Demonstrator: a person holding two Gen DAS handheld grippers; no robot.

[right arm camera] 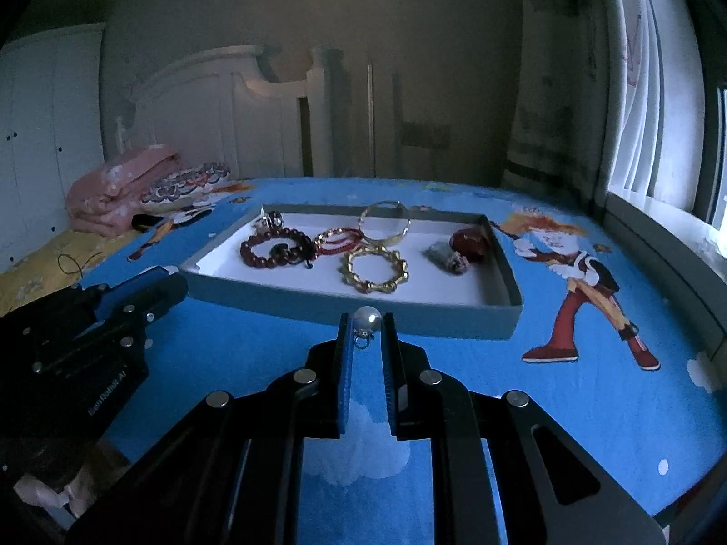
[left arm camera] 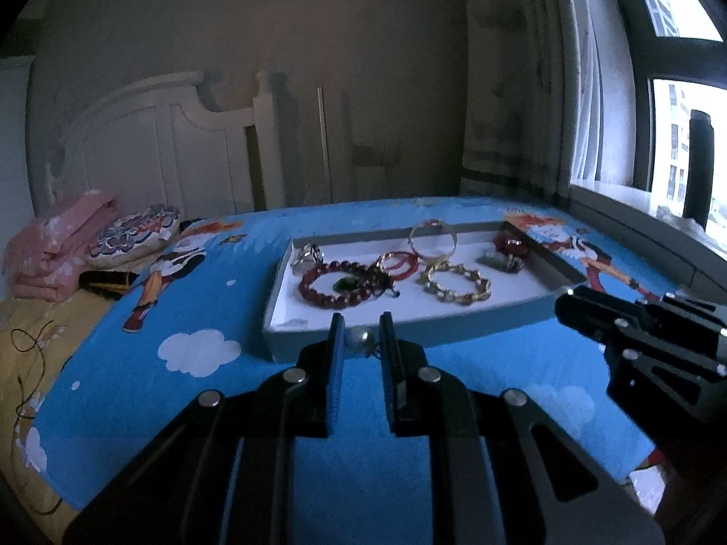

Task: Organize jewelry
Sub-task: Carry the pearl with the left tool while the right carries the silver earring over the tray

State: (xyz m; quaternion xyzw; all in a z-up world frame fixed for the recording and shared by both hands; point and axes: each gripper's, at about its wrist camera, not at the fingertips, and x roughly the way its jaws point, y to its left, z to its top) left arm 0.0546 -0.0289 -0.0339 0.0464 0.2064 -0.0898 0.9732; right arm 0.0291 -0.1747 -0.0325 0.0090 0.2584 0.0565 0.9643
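Your left tool (left arm camera: 361, 340) pinching a pearl earring (left arm camera: 358, 339), your right tool (right arm camera: 367, 324) gripping another pearl (right arm camera: 367, 319), both just before jewelry tray (right arm camera: 354, 306) w/ bracelets, on blue bed (right arm camera: 568, 386).

The only lettering stood on the side of the left gripper (right arm camera: 82, 345), seen from the right wrist camera: small pale print running along its black body near the lower edge. It seemed to read "BeinRobot AI", but it was small, tilted and dim, so the spelling was uncertain. The bedsheet (right arm camera: 545, 363) carried cartoon figures and clouds but no words. The tray (right arm camera: 409, 313) bore no readable label.
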